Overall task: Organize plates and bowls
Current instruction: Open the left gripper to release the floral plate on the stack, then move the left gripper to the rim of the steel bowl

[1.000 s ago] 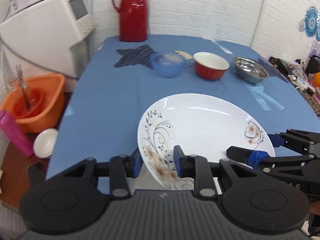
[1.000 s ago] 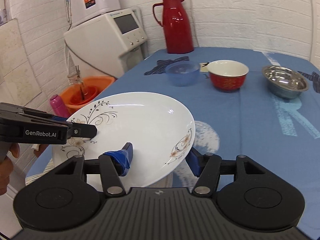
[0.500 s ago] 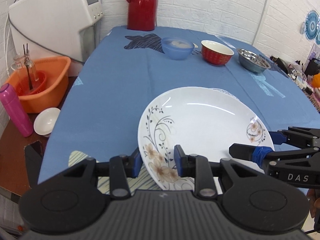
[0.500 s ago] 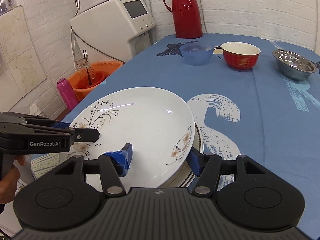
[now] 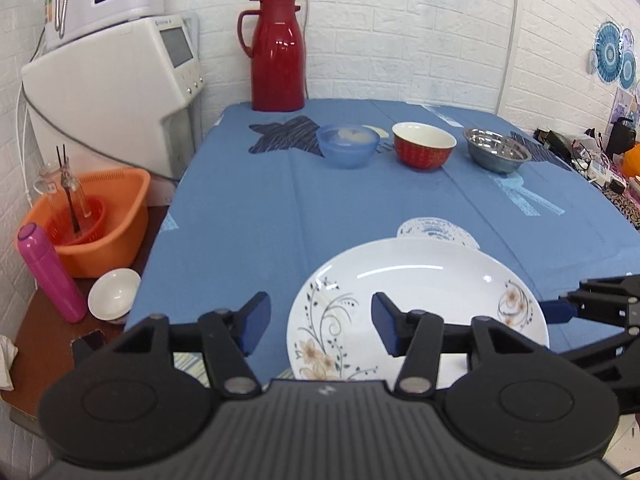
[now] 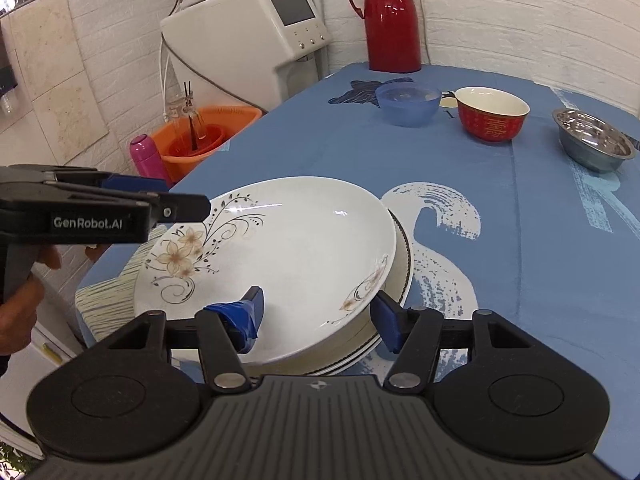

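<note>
A white plate with a flower pattern (image 5: 416, 300) (image 6: 288, 256) lies on a stack of dark-rimmed plates (image 6: 402, 276) at the near edge of the blue table. My left gripper (image 5: 318, 326) is open, just off the plate's left rim and touching nothing. The right gripper (image 6: 318, 318) is open too; one finger hangs over the plate's inside, the other stands outside its rim. Across the far side runs a row of bowls: a blue one (image 5: 347, 146), a red one (image 5: 424, 146) and a steel one (image 5: 496, 155).
A red thermos (image 5: 278, 54) stands at the table's back edge beside a white appliance (image 5: 120, 92). Left of the table sit an orange basin (image 5: 96, 220), a pink bottle (image 5: 50, 276) and a small white bowl (image 5: 114, 294). A striped mat (image 6: 104, 300) lies under the stack.
The plate has come down from a tilted hold onto the stack. My left gripper has opened, let go of the rim and drawn back to the left.
</note>
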A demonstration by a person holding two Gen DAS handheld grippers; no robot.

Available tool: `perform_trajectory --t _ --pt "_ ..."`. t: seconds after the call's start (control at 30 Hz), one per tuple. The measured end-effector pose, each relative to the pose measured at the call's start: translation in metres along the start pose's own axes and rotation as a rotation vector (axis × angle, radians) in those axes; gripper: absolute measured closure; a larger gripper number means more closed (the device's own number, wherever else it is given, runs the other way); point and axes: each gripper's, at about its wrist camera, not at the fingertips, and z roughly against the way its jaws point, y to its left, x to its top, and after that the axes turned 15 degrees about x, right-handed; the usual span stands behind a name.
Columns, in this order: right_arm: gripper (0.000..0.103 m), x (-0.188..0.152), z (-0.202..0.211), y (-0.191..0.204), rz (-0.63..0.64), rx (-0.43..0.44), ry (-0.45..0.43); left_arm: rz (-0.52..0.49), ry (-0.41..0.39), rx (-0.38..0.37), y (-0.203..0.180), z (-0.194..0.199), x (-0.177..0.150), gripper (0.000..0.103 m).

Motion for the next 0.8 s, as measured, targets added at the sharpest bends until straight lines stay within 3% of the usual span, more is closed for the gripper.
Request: perform_trajectory --t 0.13,0.23,0.37,0.47,0.7,0.8 --pt "0.058 0.003 0.004 -0.004 -0.024 0.027 0.01 0.012 0.016 -0.003 -0.004 -0.003 0.006 0.05" --pt "0.058 0.001 0.015 -0.015 -0.097 0.089 -0.012 0.015 0.021 -0.011 -0.006 -0.003 0.007 0.049" --pt "0.055 -0.003 0.016 -0.031 -0.202 0.098 0.001 0.025 0.031 -0.015 -0.014 -0.006 0.014 0.049" --pt "0.055 -0.009 0.016 -0.039 -0.264 0.175 0.004 0.017 0.024 -0.023 -0.021 -0.005 0.017 0.048" --pt "0.055 -0.003 0.019 -0.049 -0.257 0.175 0.04 -0.003 0.021 -0.024 -0.037 -0.003 0.026 0.047" --pt "0.055 -0.004 0.037 -0.068 -0.24 0.11 0.015 -0.007 0.04 -0.068 -0.047 -0.008 0.036 0.047"
